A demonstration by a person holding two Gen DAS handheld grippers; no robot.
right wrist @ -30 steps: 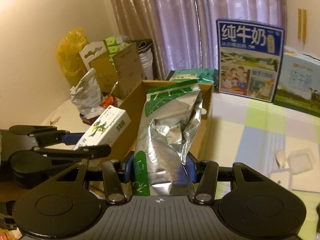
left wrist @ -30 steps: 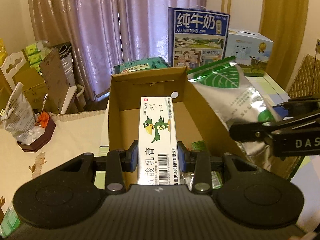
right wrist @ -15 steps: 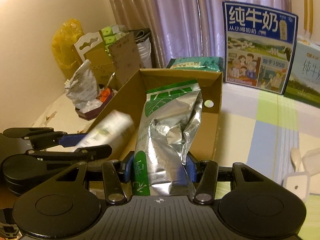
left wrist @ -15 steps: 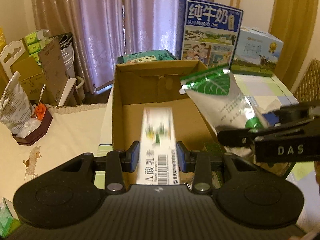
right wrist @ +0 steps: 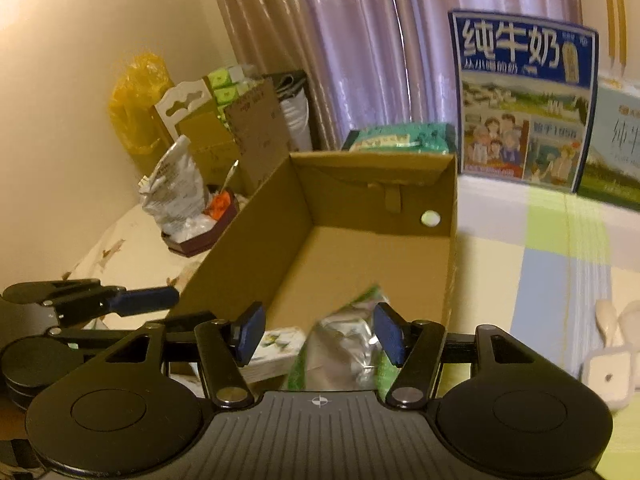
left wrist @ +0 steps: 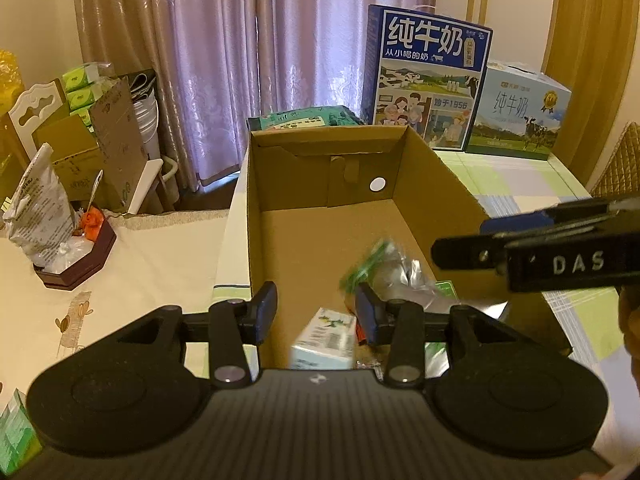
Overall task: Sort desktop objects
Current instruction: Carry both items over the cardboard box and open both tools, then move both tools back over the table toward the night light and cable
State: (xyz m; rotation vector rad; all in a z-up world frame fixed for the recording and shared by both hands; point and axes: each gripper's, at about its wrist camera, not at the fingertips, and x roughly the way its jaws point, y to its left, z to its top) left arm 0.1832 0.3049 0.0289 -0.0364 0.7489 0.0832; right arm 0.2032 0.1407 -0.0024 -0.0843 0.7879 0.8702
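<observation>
Left wrist view: the cardboard box (left wrist: 436, 184) sits open-topped as the collecting bin, with the foil pouch (left wrist: 400, 276) and smaller medicine carton (left wrist: 326, 342) blurred inside its near end; left gripper (left wrist: 316, 312) and right gripper (right wrist: 316, 334) hover above, jaws spread, gripping nothing.

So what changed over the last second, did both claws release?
Yes. The left claw opened and dropped the white medicine box into the cardboard box. The right claw opened too, letting the silver-green foil bag fall in beside it. The cardboard box and milk cartons stayed put.
</observation>
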